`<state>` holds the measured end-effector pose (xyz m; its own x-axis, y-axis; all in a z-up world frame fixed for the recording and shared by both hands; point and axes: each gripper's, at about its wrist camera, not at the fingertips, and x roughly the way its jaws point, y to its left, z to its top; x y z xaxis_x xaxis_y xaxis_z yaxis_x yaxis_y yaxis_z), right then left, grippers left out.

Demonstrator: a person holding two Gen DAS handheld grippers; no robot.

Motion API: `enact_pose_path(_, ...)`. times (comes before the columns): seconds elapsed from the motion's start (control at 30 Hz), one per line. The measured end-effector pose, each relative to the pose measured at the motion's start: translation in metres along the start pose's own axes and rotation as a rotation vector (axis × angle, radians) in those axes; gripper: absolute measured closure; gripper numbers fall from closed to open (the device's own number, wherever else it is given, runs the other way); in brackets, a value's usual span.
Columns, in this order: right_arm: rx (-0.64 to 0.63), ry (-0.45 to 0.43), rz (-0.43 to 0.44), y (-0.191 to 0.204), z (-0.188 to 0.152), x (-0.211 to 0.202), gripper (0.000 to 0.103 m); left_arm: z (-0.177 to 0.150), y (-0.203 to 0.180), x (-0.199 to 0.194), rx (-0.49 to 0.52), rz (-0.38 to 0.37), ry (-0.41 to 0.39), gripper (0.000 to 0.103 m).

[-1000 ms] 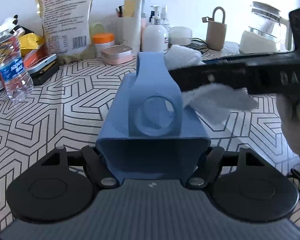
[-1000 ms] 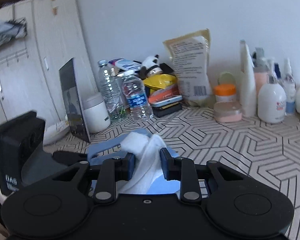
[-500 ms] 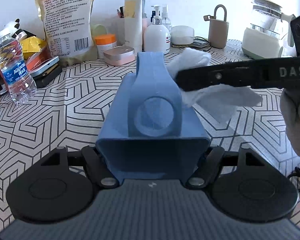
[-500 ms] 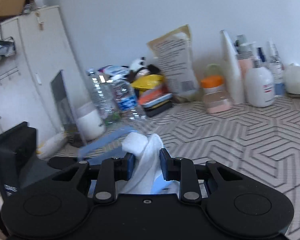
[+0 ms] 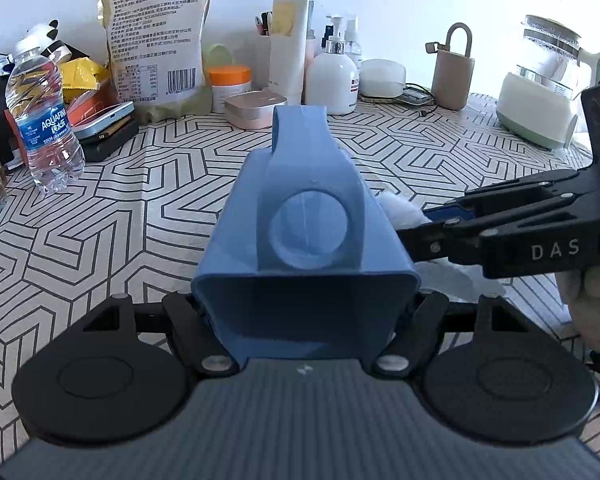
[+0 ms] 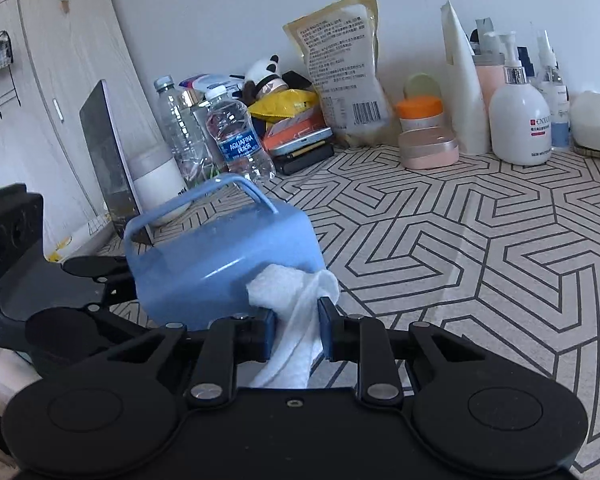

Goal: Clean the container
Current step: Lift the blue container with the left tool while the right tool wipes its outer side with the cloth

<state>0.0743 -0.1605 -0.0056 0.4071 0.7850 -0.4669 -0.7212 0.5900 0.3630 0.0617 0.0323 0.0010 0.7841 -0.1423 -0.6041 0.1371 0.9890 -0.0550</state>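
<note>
My right claw (image 6: 295,330), clamped on the white cloth (image 6: 289,284), dropped from the container's (image 5: 306,240) top to its side, right of frame; left claw (image 5: 306,320) grips the base. I'd press flat, stroke evenly.

Black grippers, silver screws, blue pads (image 6: 267,336), white "DAS" lettering.

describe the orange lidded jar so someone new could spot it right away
Look along the back wall of the patterned table to the tall tan food bag. Just right of it stands the orange-lidded jar, behind a flat pink tin. Nothing else nearby has an orange lid.
</note>
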Motion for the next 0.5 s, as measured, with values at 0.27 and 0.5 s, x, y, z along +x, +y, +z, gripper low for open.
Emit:
enact_pose_path(0.27,0.026,-0.120,0.152,0.003,0.007,-0.022,0.075,0.000,0.000,0.000,0.009,0.000,0.001,0.029)
enact_pose_path(0.5,-0.165,-0.150,0.160,0.042,0.007,-0.020,0.075,0.001,-0.005,0.001,0.045,0.007,0.009,0.030)
